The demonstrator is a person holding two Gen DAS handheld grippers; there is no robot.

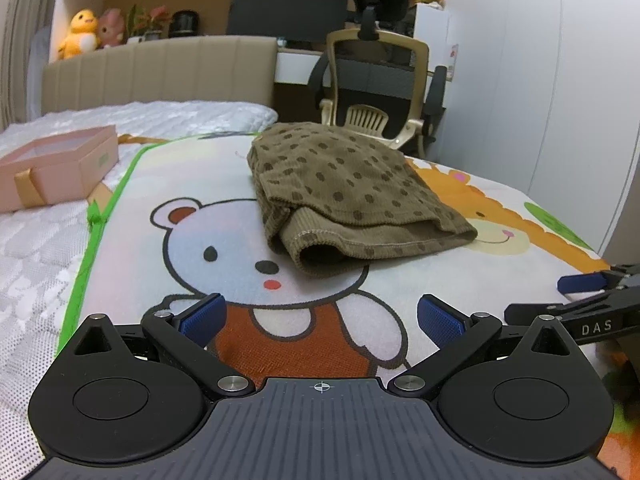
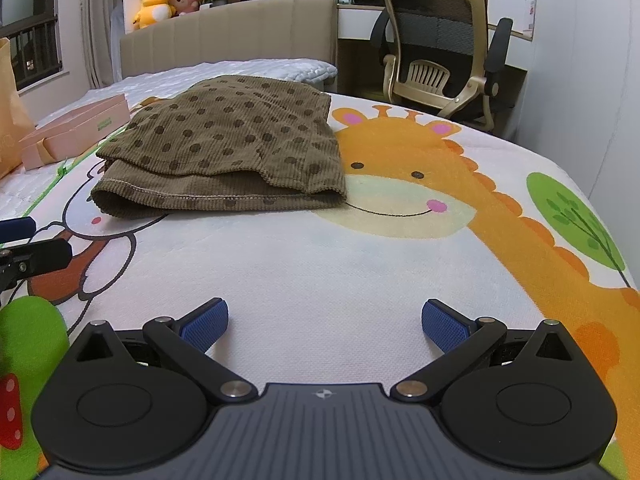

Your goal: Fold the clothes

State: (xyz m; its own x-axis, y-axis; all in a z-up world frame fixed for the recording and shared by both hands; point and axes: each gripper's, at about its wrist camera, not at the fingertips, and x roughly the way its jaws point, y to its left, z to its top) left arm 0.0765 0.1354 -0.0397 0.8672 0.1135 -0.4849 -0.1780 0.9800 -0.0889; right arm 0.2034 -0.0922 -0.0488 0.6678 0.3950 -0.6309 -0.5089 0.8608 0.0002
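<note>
Status: brown polka-dot corduroy garment [image 1: 352, 192] lies on the cartoon play mat [image 1: 400, 280] as a compact, layered bundle. Taking the mat's giraffe face [image 2: 396, 184] as landmark: the garment sits just to its left, right edge overlapping the giraffe's cheek, left part covering the top of the white bear print [image 1: 224, 248].

Fold state: at least two layers visible, hemmed edge toward the cameras, upper layer stepped back from the lower one. One tubular opening shows at the near-left corner. Judged as folded, or nearly so; edges are not flush, so a tidy-up or one further fold may be left. Cannot tell the garment type with certainty.

Left gripper [image 1: 320, 318]: jaws spread wide, nothing between the blue pads, hanging over the bear's orange body, nearer the camera than the garment and apart from it.

Right gripper [image 2: 325, 322]: likewise wide apart and empty, over bare mat below the giraffe face, apart from the garment.

Elsewhere: pink gift box [image 1: 52, 168] well left of the garment, off the mat; office chair [image 2: 440, 52] beyond the giraffe.
</note>
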